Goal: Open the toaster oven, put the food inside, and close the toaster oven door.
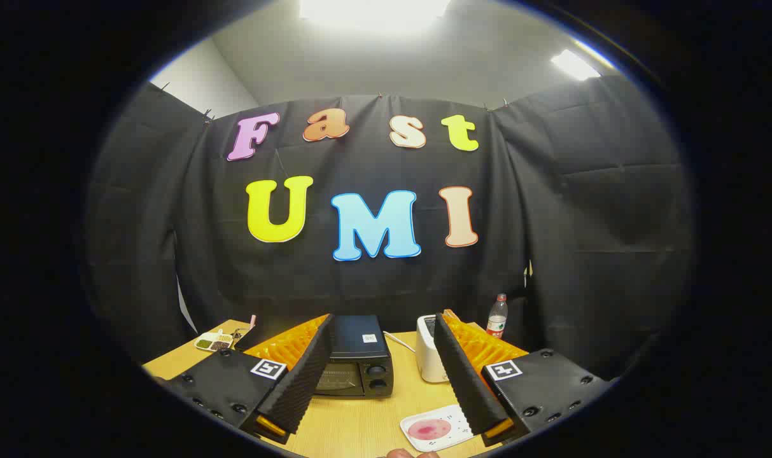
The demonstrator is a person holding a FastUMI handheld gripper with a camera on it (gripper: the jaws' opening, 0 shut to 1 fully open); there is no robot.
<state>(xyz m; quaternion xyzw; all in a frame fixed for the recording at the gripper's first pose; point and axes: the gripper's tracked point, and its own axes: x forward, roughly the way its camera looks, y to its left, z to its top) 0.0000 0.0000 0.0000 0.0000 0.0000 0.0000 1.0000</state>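
I am looking along the tongs, and their fingers are standing wide apart with nothing between them. The toaster oven is sitting on the wooden table just beyond the fingertips, partly behind the left finger, and its door is looking shut. I am judging it a rigid, fairly heavy metal box; the place to take hold would be the handle along the door's top edge, which I cannot make out clearly. A white toaster is standing beside it, by the right finger. The food is lying on a small white plate against the right finger's inner side; it is looking soft, light and easily squashed.
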